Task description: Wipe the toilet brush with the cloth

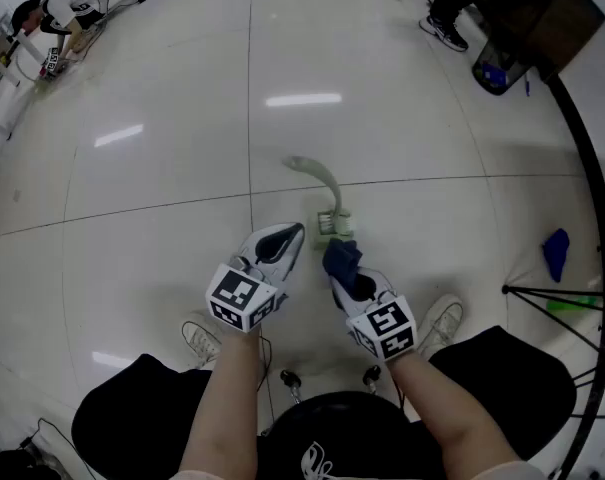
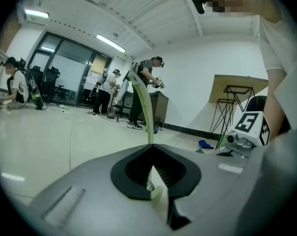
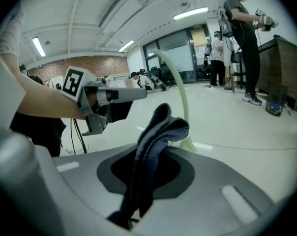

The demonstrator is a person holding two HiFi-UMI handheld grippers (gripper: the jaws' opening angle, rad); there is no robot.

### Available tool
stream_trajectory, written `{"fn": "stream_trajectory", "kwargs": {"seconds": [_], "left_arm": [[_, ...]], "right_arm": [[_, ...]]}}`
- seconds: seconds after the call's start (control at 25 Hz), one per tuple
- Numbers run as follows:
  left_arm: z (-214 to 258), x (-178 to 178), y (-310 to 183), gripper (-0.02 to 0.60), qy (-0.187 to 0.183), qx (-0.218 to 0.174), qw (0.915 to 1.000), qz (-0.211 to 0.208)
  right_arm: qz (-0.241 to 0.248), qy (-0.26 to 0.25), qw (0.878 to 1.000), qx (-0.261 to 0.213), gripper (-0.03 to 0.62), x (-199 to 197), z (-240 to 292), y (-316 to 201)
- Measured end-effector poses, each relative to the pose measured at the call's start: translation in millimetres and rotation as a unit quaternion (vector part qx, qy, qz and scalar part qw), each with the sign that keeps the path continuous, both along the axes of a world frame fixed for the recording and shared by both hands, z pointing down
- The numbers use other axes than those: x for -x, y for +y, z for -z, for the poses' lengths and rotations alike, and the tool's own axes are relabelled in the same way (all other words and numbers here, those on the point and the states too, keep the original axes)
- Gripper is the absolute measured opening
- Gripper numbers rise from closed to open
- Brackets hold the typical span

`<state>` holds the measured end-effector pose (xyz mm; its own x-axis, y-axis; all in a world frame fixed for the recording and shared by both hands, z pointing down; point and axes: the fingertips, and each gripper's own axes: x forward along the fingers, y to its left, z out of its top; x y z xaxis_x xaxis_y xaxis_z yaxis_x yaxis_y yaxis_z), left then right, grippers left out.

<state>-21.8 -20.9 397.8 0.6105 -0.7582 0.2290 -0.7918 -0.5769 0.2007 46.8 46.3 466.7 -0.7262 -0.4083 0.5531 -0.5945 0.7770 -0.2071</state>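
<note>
As it stands, slim curved pale-green toilet brush [image 1: 331, 196], dark cloth [image 1: 342, 258]

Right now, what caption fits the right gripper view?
Right gripper clamps a dark cloth, pale green toilet brush just beyond.

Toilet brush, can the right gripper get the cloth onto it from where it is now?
Probably yes. The right gripper holds the cloth just beside the toilet brush, with nothing between them. The left gripper appears to hold the brush's lower end from the other side.
</note>
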Motion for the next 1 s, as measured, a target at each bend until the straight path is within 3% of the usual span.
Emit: {"fn": "stream_trajectory", "kwargs": {"seconds": [0.28, 0.48, 0.72, 0.84, 1.0], "left_arm": [[-90, -15, -50, 0.006, -0.006, 0.058, 0.9967, -0.056], [-130, -30, -54, 0.006, 0.007, 0.1, 0.9905, -0.094], [-144, -29, -61, 0.006, 0.026, 0.109, 0.9906, -0.078], [-142, -29, -60, 0.006, 0.016, 0.1, 0.9921, -0.073], [-145, -27, -57, 0.006, 0.031, 0.109, 0.9917, -0.061]], "right_arm": [[0.054, 0.016, 0.996, 0.065, 0.066, 47, -100, -19], [0.095, 0.028, 0.992, 0.072, 0.066, 61, -136, -29], [0.009, 0.007, 0.992, 0.125, 0.066, 36, -151, -63], [-0.054, -0.011, 0.986, 0.156, 0.066, 16, -157, -75], [-0.127, -0.024, 0.975, 0.18, 0.066, -18, -166, -93]]}}
